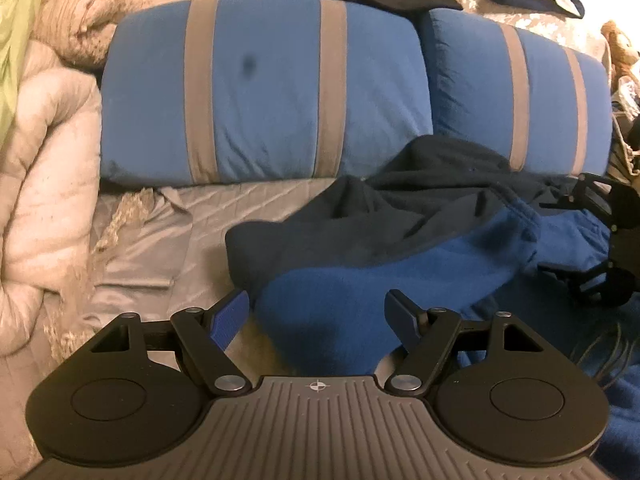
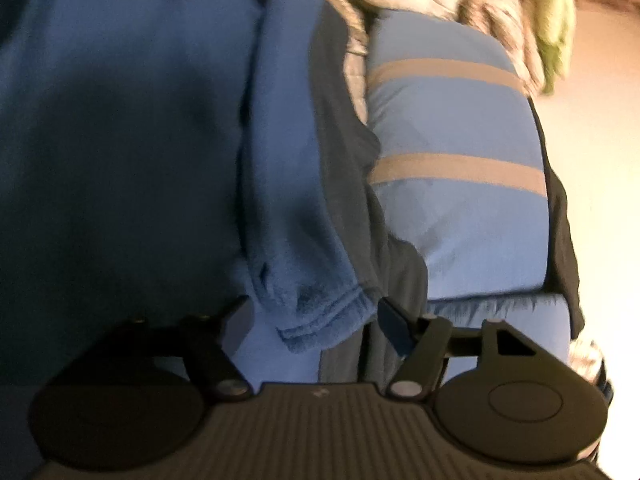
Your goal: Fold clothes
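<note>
Lying lengthwise across bed, blue garment (image 1: 360, 280), cuff (image 2: 316, 320) toward right gripper (image 2: 316, 320)

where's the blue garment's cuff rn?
Right wrist view, bottom centre: the blue garment's cuff hangs between the right tool's open fingers, with the striped pillow to its right.

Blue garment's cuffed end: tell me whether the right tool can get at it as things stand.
Probably yes. The cuffed end already lies between the right tool's open jaws, with nothing covering it; the pads do not look pressed on it yet.
</note>
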The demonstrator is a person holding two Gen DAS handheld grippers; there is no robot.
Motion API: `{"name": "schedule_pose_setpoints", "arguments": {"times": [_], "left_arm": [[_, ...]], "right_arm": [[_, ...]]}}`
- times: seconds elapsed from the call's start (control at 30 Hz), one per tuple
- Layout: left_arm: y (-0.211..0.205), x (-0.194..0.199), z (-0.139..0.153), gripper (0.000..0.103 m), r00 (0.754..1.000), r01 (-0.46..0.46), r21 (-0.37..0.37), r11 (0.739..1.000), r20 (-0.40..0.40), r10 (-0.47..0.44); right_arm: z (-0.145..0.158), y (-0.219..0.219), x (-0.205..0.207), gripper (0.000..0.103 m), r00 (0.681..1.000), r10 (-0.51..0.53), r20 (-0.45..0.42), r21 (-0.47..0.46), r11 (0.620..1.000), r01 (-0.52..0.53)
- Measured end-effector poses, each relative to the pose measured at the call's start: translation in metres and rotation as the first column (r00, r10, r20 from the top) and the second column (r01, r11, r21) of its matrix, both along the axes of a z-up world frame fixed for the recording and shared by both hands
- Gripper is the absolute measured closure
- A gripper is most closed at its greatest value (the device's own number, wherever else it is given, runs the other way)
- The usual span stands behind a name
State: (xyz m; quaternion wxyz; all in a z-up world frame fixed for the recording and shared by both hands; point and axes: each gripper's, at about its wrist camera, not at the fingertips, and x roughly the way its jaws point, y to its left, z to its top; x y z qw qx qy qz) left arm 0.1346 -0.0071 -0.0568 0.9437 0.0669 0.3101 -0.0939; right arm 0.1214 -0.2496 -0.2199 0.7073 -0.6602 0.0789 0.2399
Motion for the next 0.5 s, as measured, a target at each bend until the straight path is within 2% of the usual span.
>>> {"name": "schedule_pose_setpoints", "arguments": {"times": [0.17,0.33,0.5], "left_arm": [[0.006,-0.002,-0.009,0.028,1.000,-0.002,0.004,1.000,-0.013,0.002],[0.010,-0.003,-0.020,0.028,0.999,-0.003,0.001,1.000,-0.038,0.003],[0.007,-0.003,-0.030,0.028,0.998,0.013,0.009,1.000,-0.055,-0.012]], "right_arm": [[-0.015,0.007,-0.002,0.030,0.997,0.056,0.052,-0.048,0.997,-0.053],[-0.025,0.012,0.001,0.037,0.995,0.083,0.056,-0.080,0.994,-0.078],[-0.031,0.013,0.008,0.038,0.990,0.094,0.106,-0.121,0.989,-0.081]]}}
